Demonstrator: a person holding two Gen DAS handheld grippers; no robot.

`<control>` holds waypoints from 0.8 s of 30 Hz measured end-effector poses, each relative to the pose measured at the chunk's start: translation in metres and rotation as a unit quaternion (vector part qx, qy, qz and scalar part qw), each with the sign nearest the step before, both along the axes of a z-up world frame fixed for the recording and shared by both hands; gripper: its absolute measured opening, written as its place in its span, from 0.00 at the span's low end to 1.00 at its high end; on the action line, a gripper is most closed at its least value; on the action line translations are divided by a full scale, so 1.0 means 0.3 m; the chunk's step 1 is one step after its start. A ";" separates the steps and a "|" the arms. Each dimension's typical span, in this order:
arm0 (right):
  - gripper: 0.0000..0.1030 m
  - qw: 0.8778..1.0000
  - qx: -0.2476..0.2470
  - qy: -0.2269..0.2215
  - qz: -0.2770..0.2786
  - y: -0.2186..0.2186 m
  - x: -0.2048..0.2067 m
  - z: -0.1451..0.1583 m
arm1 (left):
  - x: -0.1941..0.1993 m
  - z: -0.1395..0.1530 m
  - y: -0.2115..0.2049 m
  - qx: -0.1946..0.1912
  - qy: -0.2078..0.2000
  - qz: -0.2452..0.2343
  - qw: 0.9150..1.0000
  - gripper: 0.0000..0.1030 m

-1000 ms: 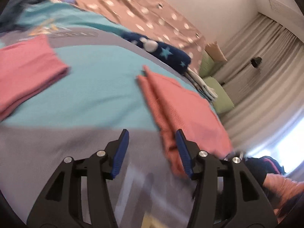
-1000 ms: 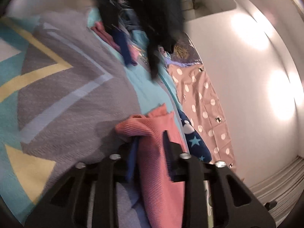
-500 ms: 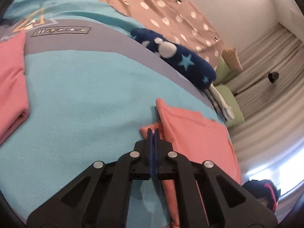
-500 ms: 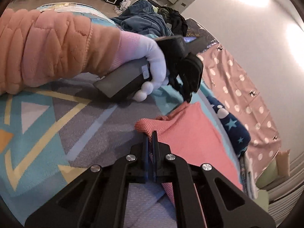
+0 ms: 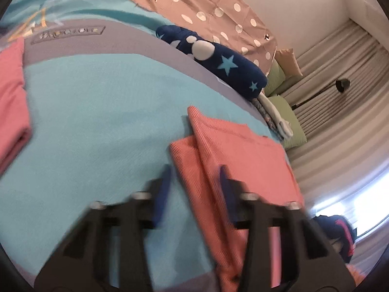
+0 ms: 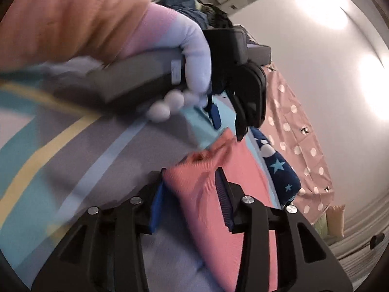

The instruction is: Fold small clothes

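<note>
1. We had the left wrist view close above the bedspread [image 5: 97,112], facing along its fingers toward curtains [image 5: 340,97] at 2 o'clock.
2. Our right wrist view sat equally low, facing the white wall [image 6: 316,73] at 1 o'clock.
3. Both shared the coral garment [image 5: 243,155] [image 6: 243,194] and the star-patterned navy cushion [image 5: 218,60] [image 6: 279,168].

Left claw [image 5: 192,194], lower frame: black angular frame, blue finger pads [image 5: 162,194], silver screws. Right claw [image 6: 190,199]: same build, ribbed blue pads. Upper left of right view: white-gloved left hand [image 6: 192,73], pink cuff, quilted salmon sleeve [image 6: 73,17].
</note>
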State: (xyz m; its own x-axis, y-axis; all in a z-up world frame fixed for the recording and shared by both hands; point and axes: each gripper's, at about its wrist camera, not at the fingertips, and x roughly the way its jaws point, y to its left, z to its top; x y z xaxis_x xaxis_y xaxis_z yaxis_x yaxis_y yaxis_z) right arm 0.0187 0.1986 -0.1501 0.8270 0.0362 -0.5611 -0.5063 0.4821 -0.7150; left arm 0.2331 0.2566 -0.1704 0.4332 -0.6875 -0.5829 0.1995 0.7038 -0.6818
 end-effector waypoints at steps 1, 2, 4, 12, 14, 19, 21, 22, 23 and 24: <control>0.05 1.000 0.006 0.013 -0.006 0.004 0.014 -0.003 | 0.018 -0.010 -0.005 -0.007 0.014 0.005 1.000 0.04; 0.05 1.000 0.017 0.016 -0.005 0.002 0.011 0.009 | 0.019 -0.005 -0.005 -0.009 0.013 0.010 1.000 0.04; 0.05 0.998 0.065 0.020 -0.013 -0.021 -0.003 0.083 | -0.003 0.047 -0.002 -0.007 -0.021 0.014 1.000 0.03; 0.09 0.999 0.043 0.032 0.000 -0.018 -0.014 0.029 | -0.020 -0.009 0.036 0.007 -0.010 0.029 1.000 0.05; 0.19 0.997 0.070 0.041 0.005 -0.034 -0.042 0.059 | -0.030 0.006 0.067 0.022 -0.012 0.046 0.999 0.06; 0.42 0.996 0.081 0.027 -0.005 -0.114 -0.103 0.102 | -0.089 0.059 0.133 0.003 -0.025 0.052 0.998 0.35; 0.42 0.996 0.075 0.037 -0.022 -0.158 -0.092 0.087 | -0.113 0.071 0.115 0.005 -0.026 0.028 0.999 0.49; 0.42 0.996 0.071 0.045 -0.035 -0.180 -0.087 0.075 | -0.120 0.068 0.102 0.007 -0.022 0.016 1.000 0.52; 0.42 0.996 0.067 0.049 -0.043 -0.189 -0.084 0.065 | -0.121 0.062 0.081 0.009 -0.016 0.003 1.000 0.58; 0.42 0.995 0.065 0.050 -0.048 -0.197 -0.070 0.057 | -0.119 0.050 0.050 0.011 -0.009 -0.016 1.000 0.60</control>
State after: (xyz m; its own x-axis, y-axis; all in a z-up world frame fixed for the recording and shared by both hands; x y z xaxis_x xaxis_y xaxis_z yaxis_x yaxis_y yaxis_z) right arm -0.0023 0.1396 -0.1330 0.7701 0.0370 -0.6368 -0.5193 0.6163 -0.5921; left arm 0.1974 0.2717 -0.1554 0.4221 -0.6885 -0.5897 0.2349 0.7114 -0.6624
